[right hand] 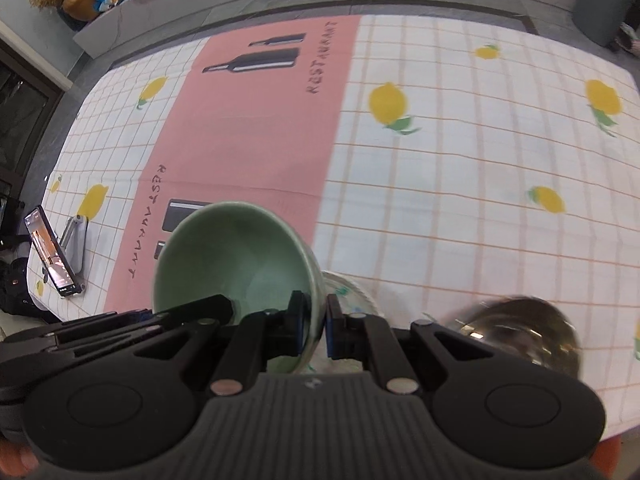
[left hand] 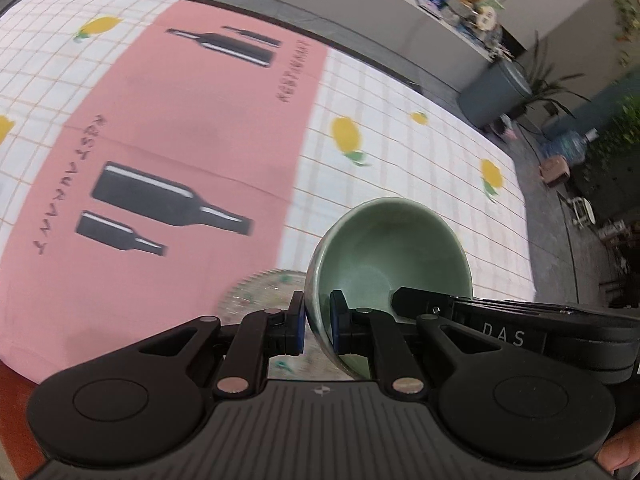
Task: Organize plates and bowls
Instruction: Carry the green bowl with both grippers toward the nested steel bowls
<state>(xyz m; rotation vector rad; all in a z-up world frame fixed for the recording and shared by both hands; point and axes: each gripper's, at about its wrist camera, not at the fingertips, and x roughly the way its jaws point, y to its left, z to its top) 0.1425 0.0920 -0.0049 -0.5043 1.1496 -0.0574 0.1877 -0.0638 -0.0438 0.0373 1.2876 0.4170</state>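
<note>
Celadon-green glaze covers the bowl [left hand: 384, 256], which is clamped from two sides and held above the table. In the left wrist view the left gripper [left hand: 316, 326] is closed on the bowl's near-left rim, one blue pad inside and one outside the wall, while the tip of the right gripper [left hand: 416, 302] is seen entering from the lower right. In the right wrist view the same bowl [right hand: 228, 256] sits at lower centre-left, its right rim pinched by the right gripper [right hand: 318, 326], and the left gripper [right hand: 192, 310] is seen reaching in from the lower left. The bowl is empty in both views.

A patterned glass plate [left hand: 260, 292] is partly seen beneath the bowl in the left view; in the right view only a sliver of it [right hand: 348, 288] shows to the right of the bowl. Only the right view shows a shiny metal bowl [right hand: 520, 332], blurred, at lower right, and a phone on a stand [right hand: 52, 252] at the left edge of the table.

The table is covered by a checked lemon-print tablecloth [right hand: 460, 152] with a pink panel [left hand: 192, 128] printed with black bottles and the word RESTAURANT. Beyond the table, grey floor, a grey bin [left hand: 496, 92], potted plants [left hand: 548, 80] and a cluttered ledge [left hand: 464, 0] are seen in the upper right of the left view.
</note>
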